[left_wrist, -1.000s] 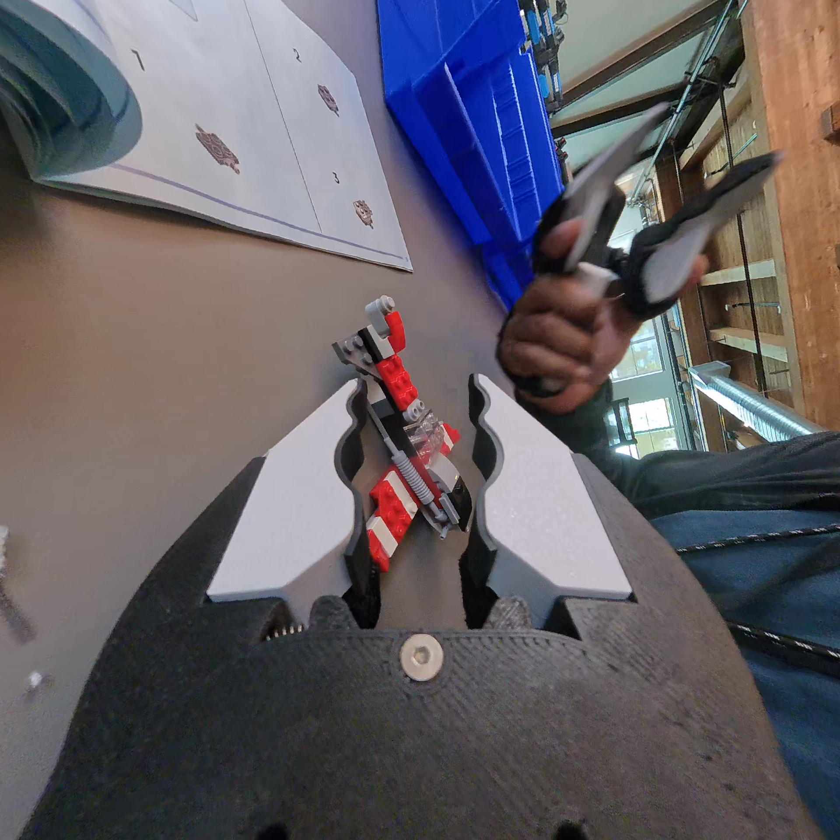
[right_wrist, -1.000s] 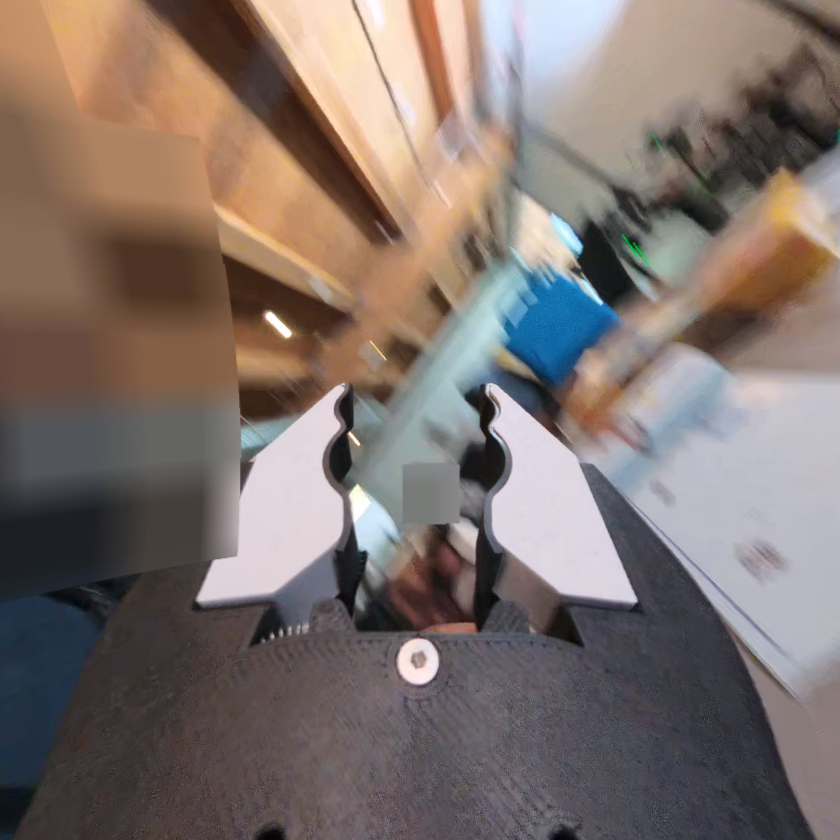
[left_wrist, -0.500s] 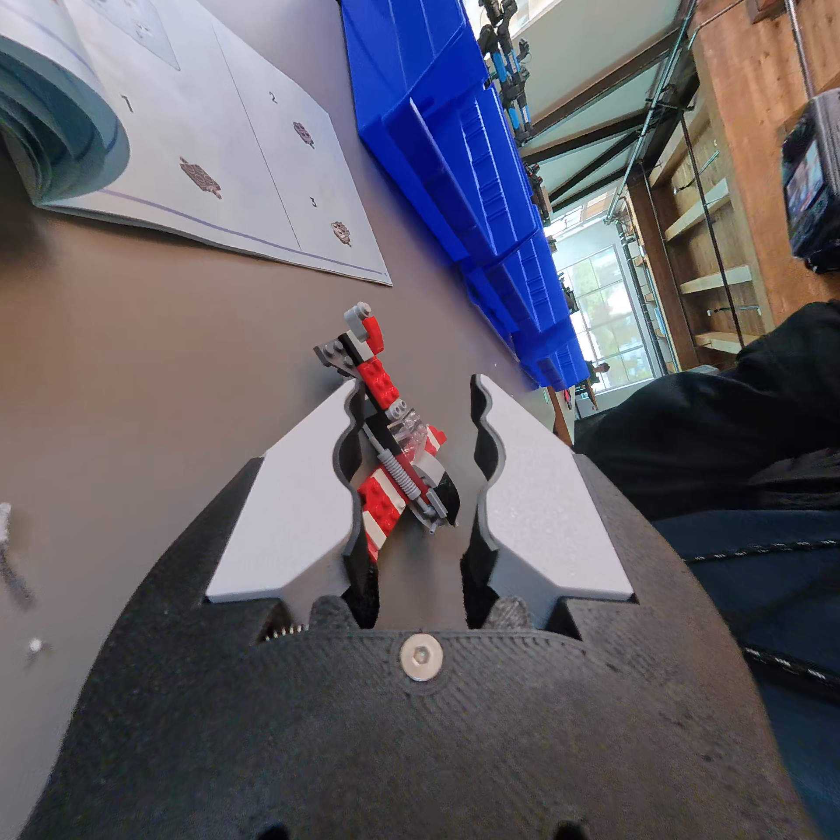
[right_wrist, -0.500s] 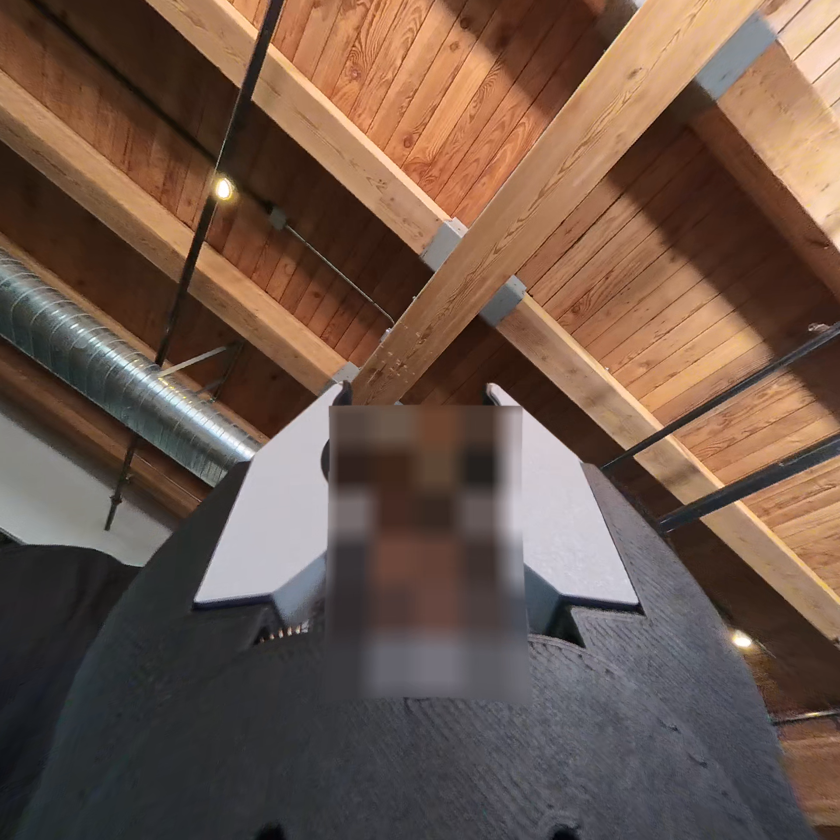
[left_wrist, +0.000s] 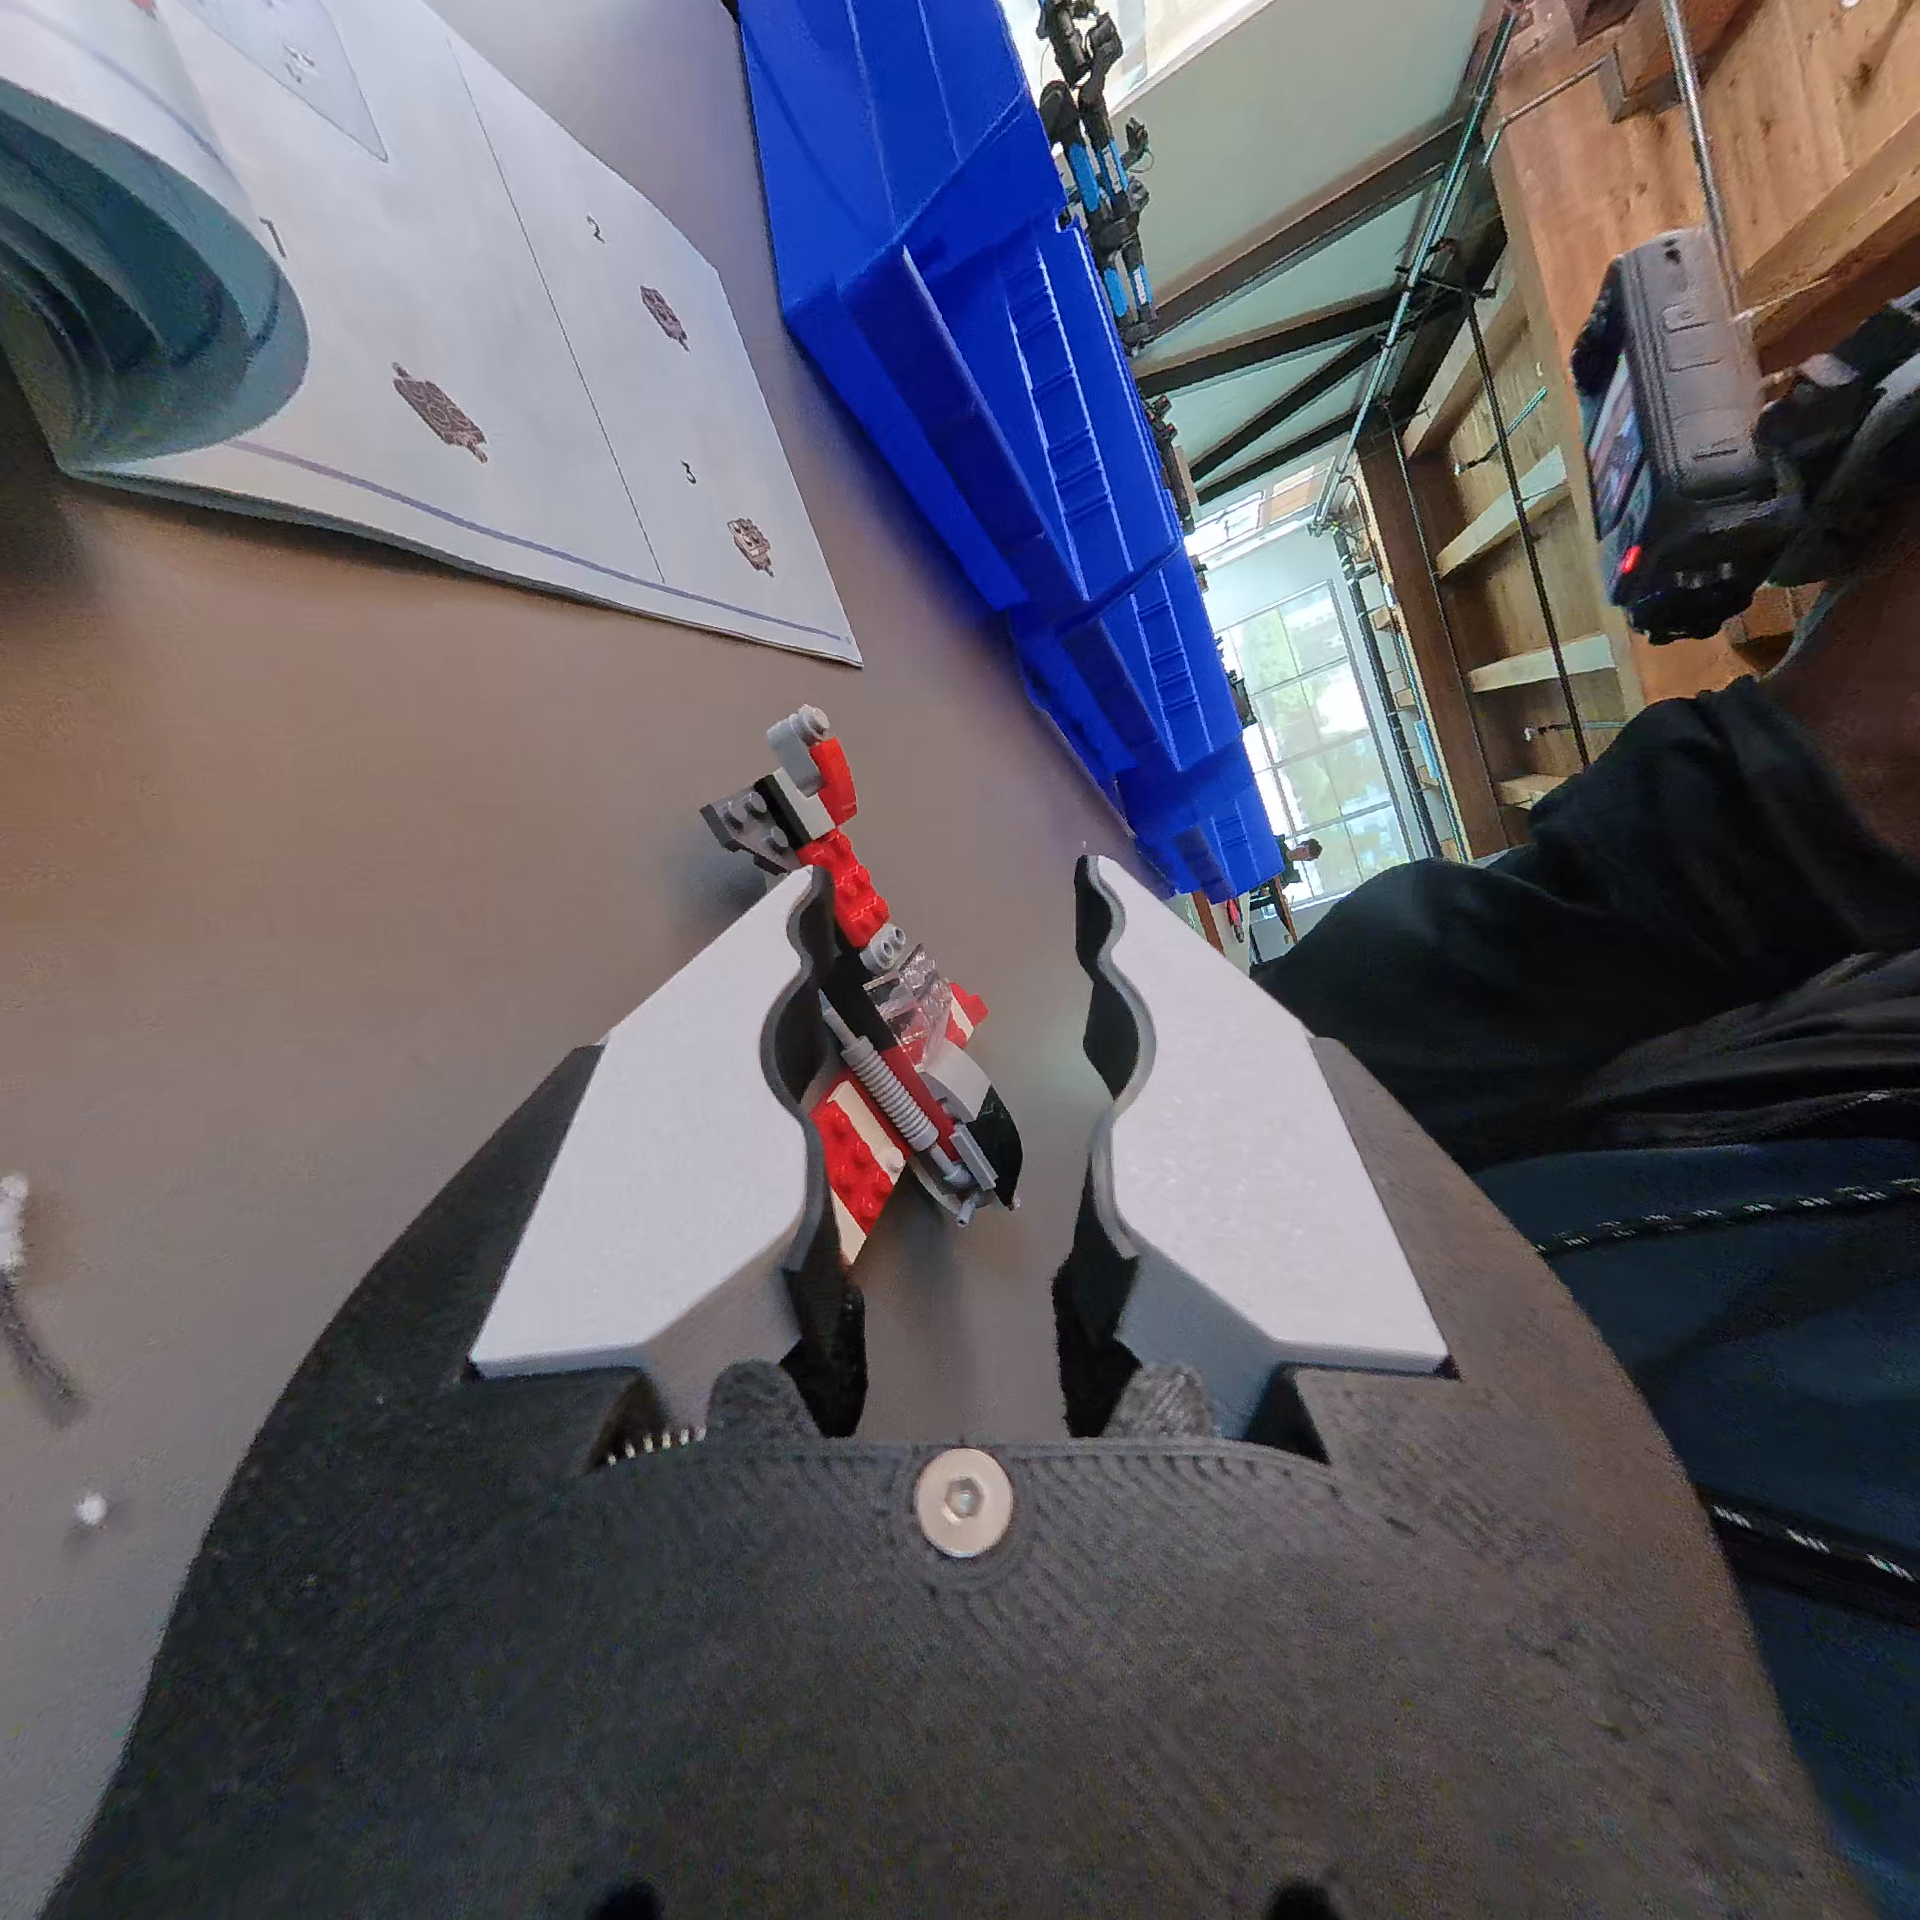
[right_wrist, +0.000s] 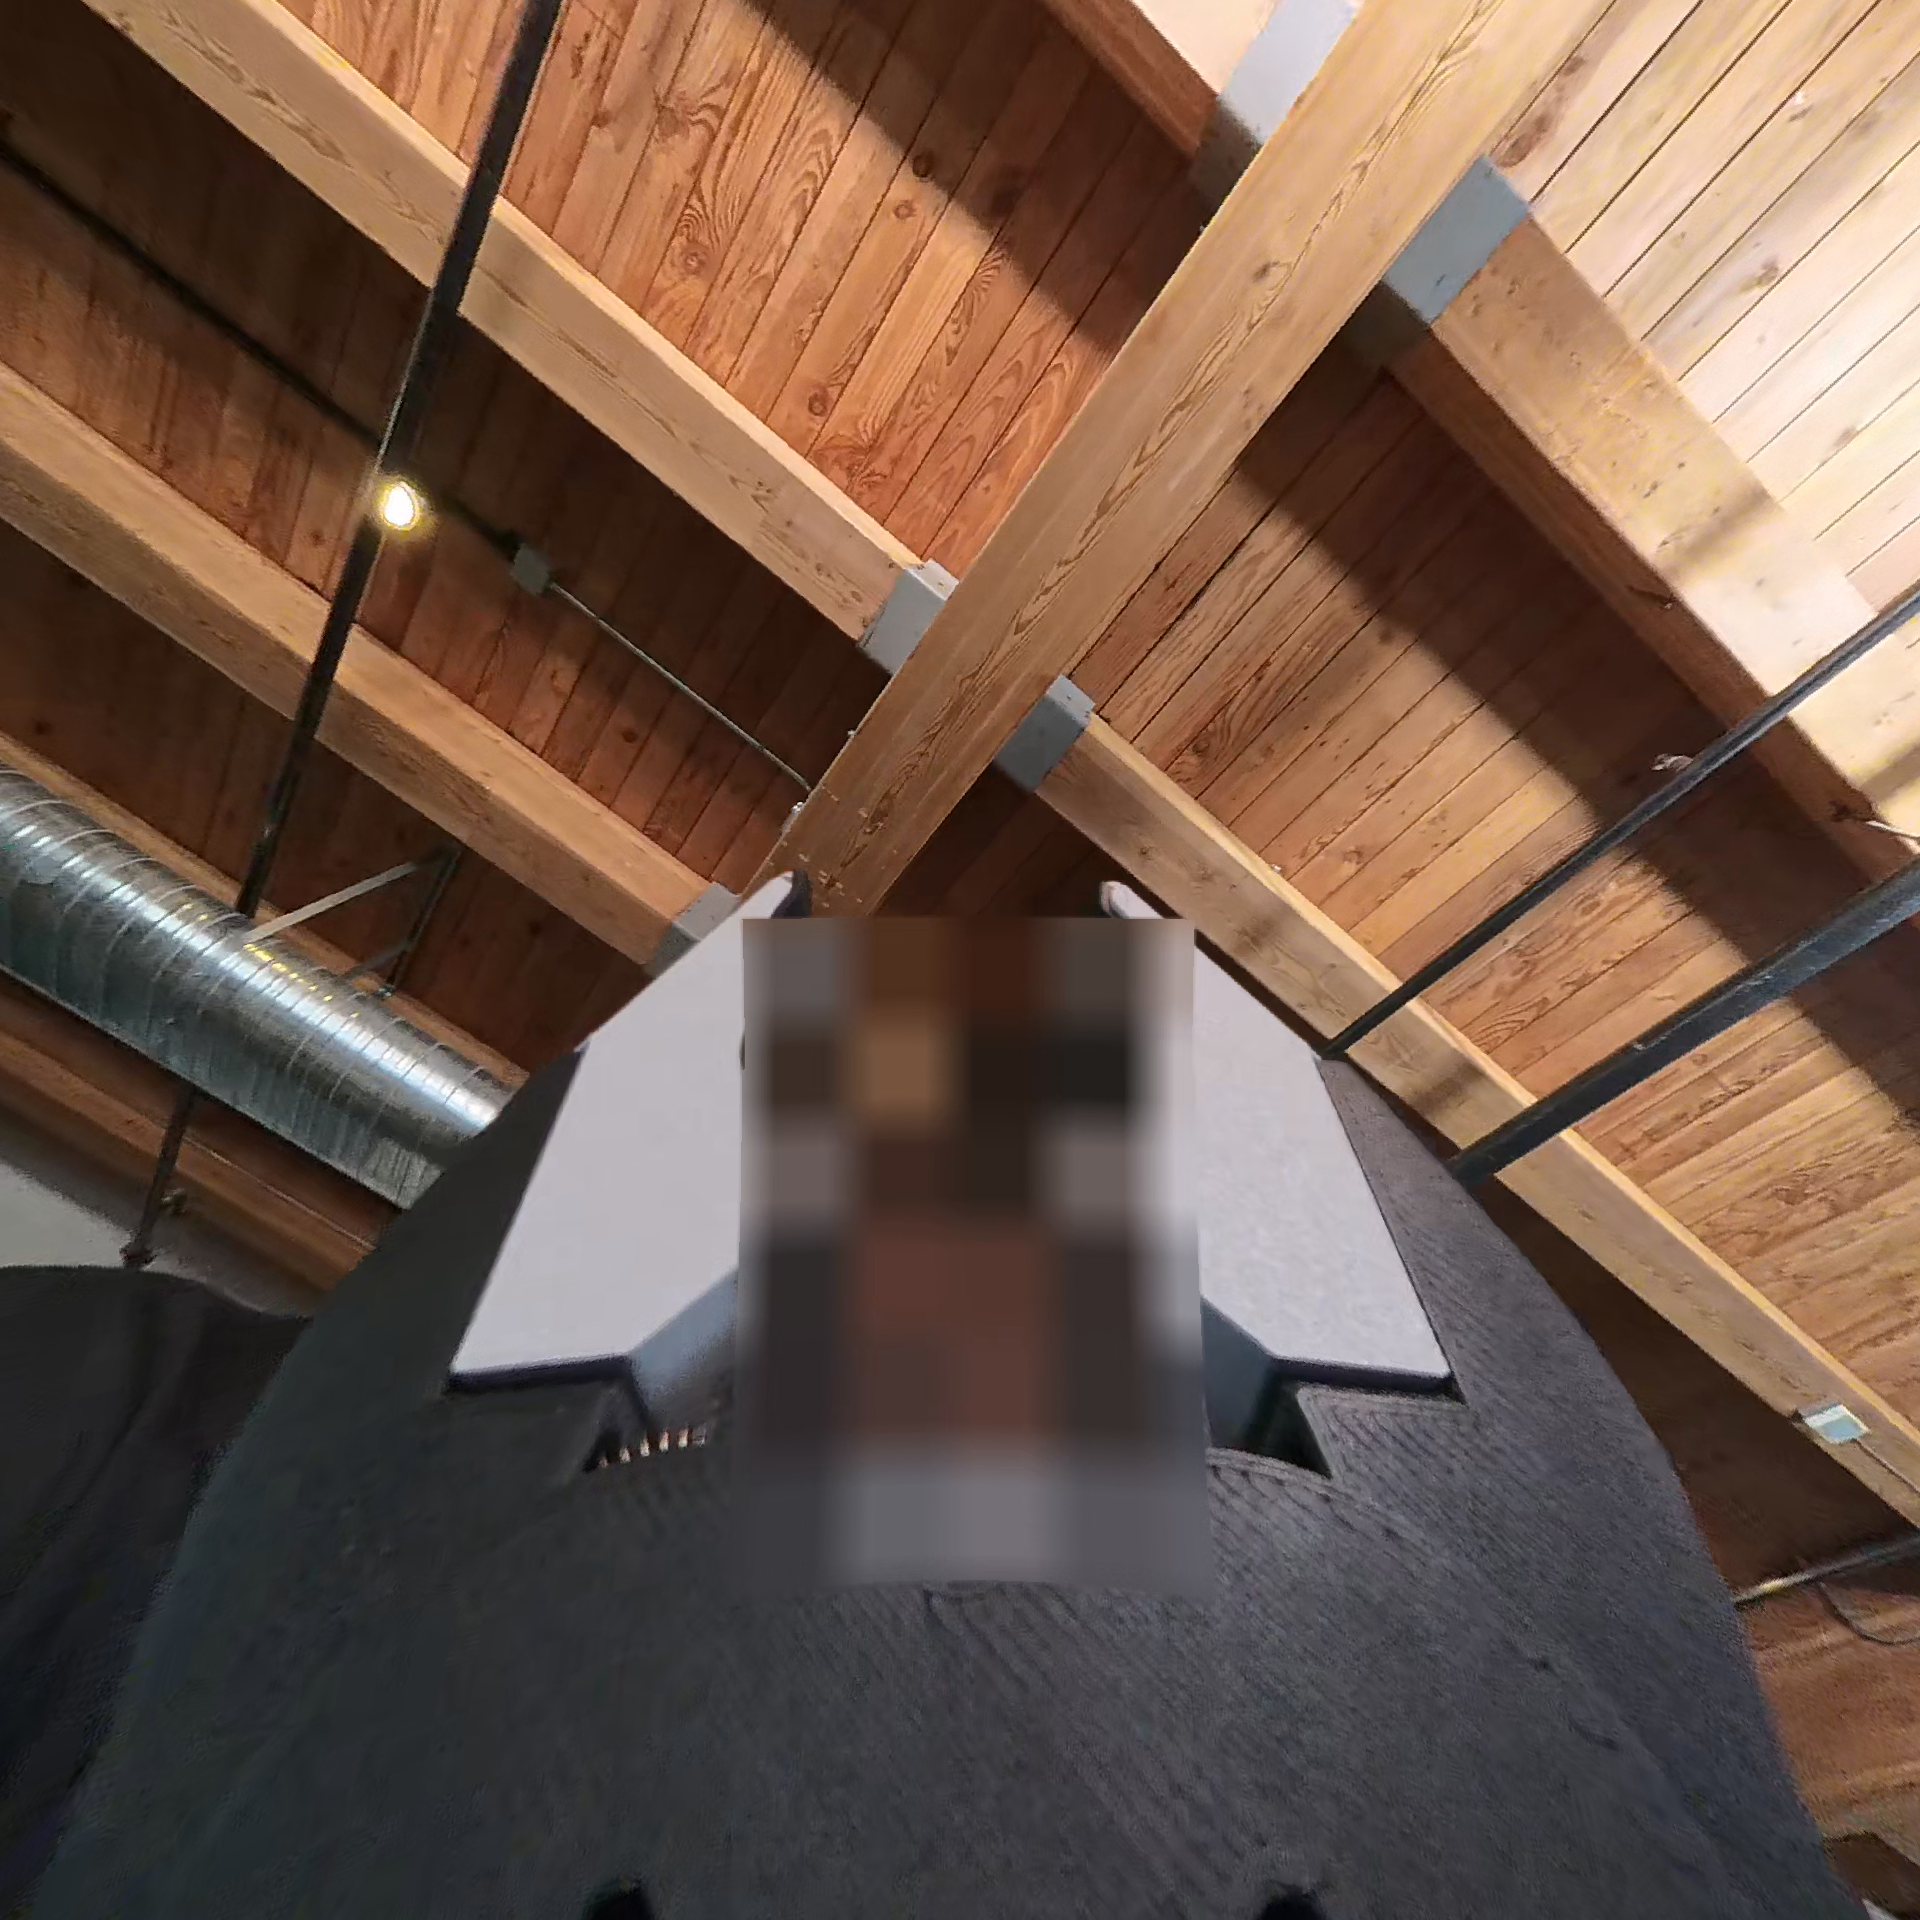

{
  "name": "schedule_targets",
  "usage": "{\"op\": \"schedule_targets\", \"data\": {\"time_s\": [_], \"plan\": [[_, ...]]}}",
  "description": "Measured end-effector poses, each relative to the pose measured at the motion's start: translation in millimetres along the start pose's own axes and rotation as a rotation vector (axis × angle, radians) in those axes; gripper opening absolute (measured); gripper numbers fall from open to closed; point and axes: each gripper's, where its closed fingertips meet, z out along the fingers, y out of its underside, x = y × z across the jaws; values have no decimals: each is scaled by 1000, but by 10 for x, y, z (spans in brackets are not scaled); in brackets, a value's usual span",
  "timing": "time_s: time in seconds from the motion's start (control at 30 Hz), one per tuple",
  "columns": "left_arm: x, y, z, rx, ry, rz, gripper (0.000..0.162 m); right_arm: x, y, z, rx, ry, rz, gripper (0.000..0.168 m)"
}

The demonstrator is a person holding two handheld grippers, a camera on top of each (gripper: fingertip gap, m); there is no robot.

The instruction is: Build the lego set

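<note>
A small red, white, black and grey lego model [left_wrist: 894,1039] lies on the brown table [left_wrist: 312,883]. It has a grey spring piece and a clear part. My left gripper [left_wrist: 945,873] is open and low over the table. The model lies between its fingers, close against the left finger [left_wrist: 675,1143] and apart from the right one. My right gripper [right_wrist: 956,894] is open, empty as far as I can see, and points up at the wooden ceiling. A mosaic patch covers the gap between its fingers. A black camera body [left_wrist: 1662,416] shows at the upper right of the left wrist view.
An open instruction booklet [left_wrist: 468,343] lies on the table beyond the model. A row of blue bins [left_wrist: 987,312] runs along the table's far side. A person's dark sleeve and clothing [left_wrist: 1610,987] are at the right. Small loose pieces [left_wrist: 16,1216] lie at the left edge. The tips of one gripper are about 40 centimeters away from the tips of the other.
My right gripper has swung from over the table up to the ceiling and left the middle of the left wrist view. My left gripper has stayed open around the model.
</note>
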Motion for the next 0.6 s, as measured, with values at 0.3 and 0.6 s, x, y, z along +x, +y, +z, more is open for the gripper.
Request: {"op": "schedule_targets", "data": {"time_s": [0.3,0.6], "plan": [[-2,-4,5,-2,3,-7,47,-3,-62,-18,14,2,1,52],[-3,-6,3,1,-1,-3,47,-113,-68,30,22,-24,7,50]]}}
